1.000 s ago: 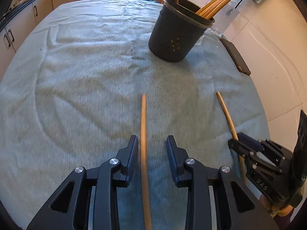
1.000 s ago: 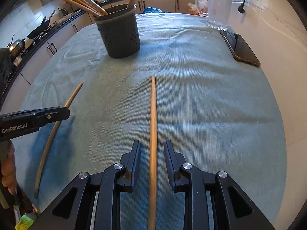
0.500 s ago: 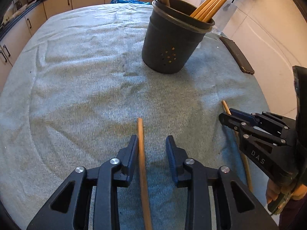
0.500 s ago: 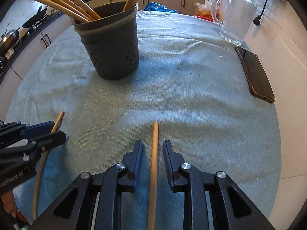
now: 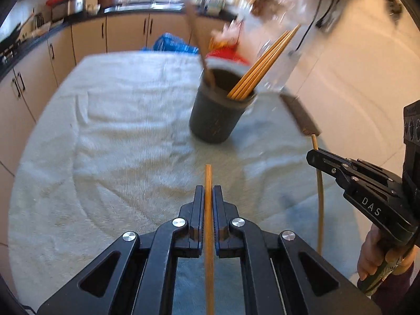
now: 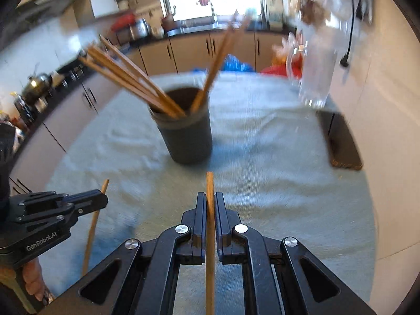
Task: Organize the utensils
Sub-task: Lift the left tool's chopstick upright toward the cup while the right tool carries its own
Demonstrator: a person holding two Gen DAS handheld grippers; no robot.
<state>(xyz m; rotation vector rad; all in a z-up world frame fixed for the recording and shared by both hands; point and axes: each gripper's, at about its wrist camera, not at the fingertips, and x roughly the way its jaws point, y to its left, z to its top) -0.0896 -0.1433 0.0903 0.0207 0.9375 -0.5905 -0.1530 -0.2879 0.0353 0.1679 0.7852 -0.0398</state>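
Each hand-held gripper is now clamping a chopstick: the left hand-held gripper (image 5: 208, 191) pinching the left chopstick (image 5: 208, 176), the right hand-held gripper (image 6: 210, 199) the right chopstick (image 6: 209, 183), both having closed and tilted toward the holder (image 6: 187, 136) on the surface (image 6: 275, 162), readying insertion.

Black left gripper (image 5: 208, 197) with ribbed inner pads, silver round screws, triangular cut-outs, black right gripper (image 6: 209, 204) of the same build, white "DAS" and "GenRobot.AI" lettering on their sides, bare-skinned hand (image 5: 378, 254) on a handle
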